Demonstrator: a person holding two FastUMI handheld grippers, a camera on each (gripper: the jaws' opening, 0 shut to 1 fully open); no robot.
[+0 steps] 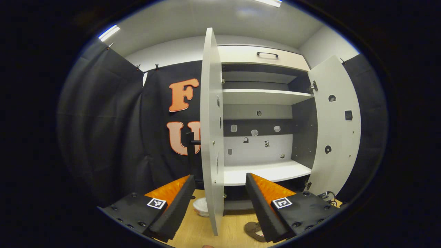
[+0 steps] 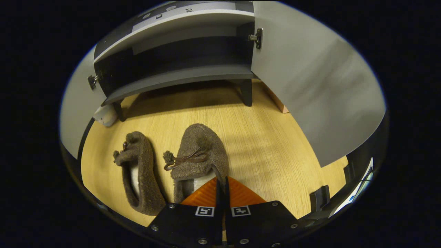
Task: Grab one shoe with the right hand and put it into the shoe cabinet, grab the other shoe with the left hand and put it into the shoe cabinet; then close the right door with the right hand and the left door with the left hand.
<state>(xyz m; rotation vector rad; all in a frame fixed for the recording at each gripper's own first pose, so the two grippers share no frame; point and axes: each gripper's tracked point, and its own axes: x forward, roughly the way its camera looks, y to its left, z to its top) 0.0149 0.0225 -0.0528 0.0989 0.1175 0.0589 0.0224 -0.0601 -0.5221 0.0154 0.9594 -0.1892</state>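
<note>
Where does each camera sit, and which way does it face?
Left gripper view: rides the left gripper, held level, facing the open shoe cabinet; its fingers, spread, show below.
Right gripper view: rides the right gripper, tilted down at two shoes on the floor; its fingers, together, show below.
Shared: shoe cabinet, floor.

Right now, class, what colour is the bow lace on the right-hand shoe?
Dark brown lace, clearest in the right gripper view.

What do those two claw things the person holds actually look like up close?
Each gripper, left and right, has two wedge-shaped fingers on black bodies with screws. Every body carries a small square black-and-white marker. The left gripper's inner faces are ribbed foam.
</note>
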